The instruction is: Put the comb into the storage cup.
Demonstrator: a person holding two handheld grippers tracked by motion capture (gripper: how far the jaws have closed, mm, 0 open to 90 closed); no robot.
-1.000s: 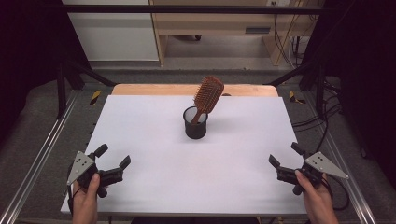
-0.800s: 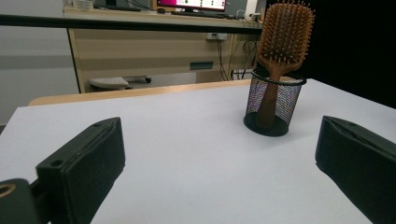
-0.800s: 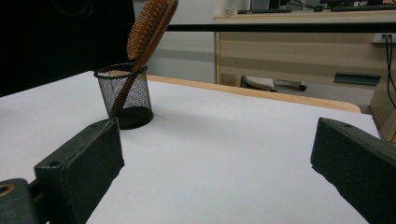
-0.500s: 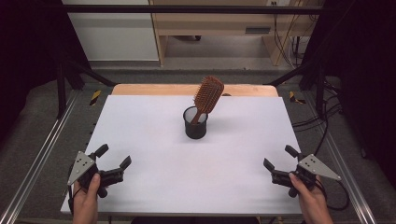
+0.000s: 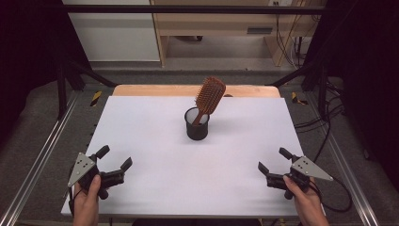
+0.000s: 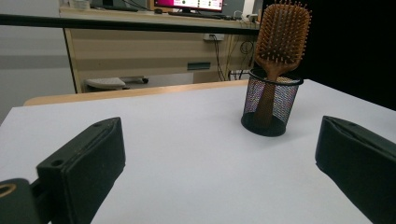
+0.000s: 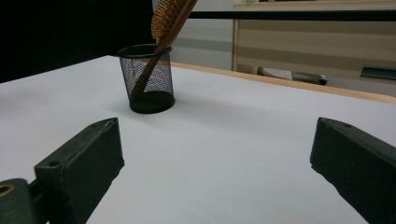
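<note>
My left gripper (image 5: 115, 165) sits near the front left corner of the white table (image 5: 141, 136), its jaws spread wide with nothing between them, and my right gripper (image 5: 272, 165) mirrors it near the front right corner, jaws equally wide and empty. Each hand rests close to the table's near edge, and the side edges lie just outboard of both tools. Between the grippers and ahead of them the white surface runs bare toward the middle. Well apart from both grippers, toward the far half of the table, stands a black mesh cup (image 5: 197, 124), upright. A wooden hairbrush (image 5: 209, 96) stands handle-down inside it, leaning against the rim toward the right and back, its oval bristled head well above the cup. Beyond the white sheet a strip of wooden edge (image 5: 141, 89) marks the far border.
</note>
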